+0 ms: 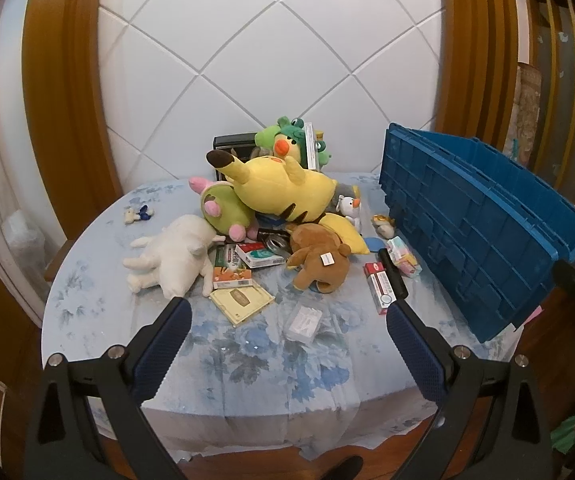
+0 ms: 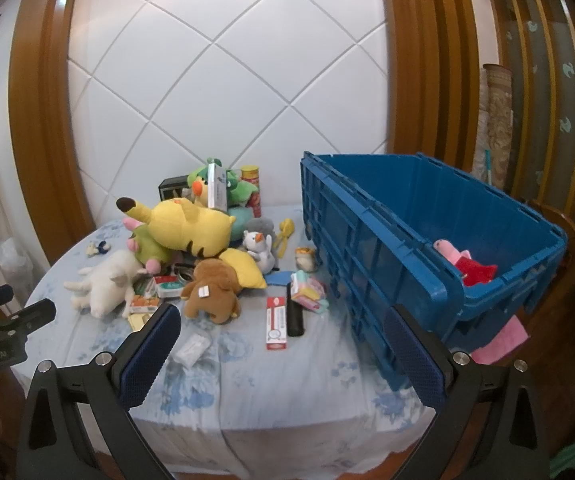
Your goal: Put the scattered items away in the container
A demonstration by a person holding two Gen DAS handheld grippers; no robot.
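I have both grippers hanging over the near edge of the round table (image 1: pixel 87 280), pointed at the mess. My left gripper (image 1: pixel 287 312) has its jaws spread wide with nothing between them, and my right gripper (image 2: pixel 283 320) is just as wide and just as empty.

The blue crate (image 2: pixel 387 248) fills the right half of the right wrist view, at the table's right edge; inside it, at the frame's middle right, lies a pink and red plush (image 2: pixel 467 262).

The scattered items sit in the centre of both views: a yellow plush (image 1: pixel 283 188) on top of the heap, a white plush (image 1: pixel 171 260) at its left, a brown bear (image 1: pixel 319 262) in front. Near it lie a red and white box (image 1: pixel 379 286) and a clear plastic case (image 1: pixel 305 322), low in the middle of the left wrist view.
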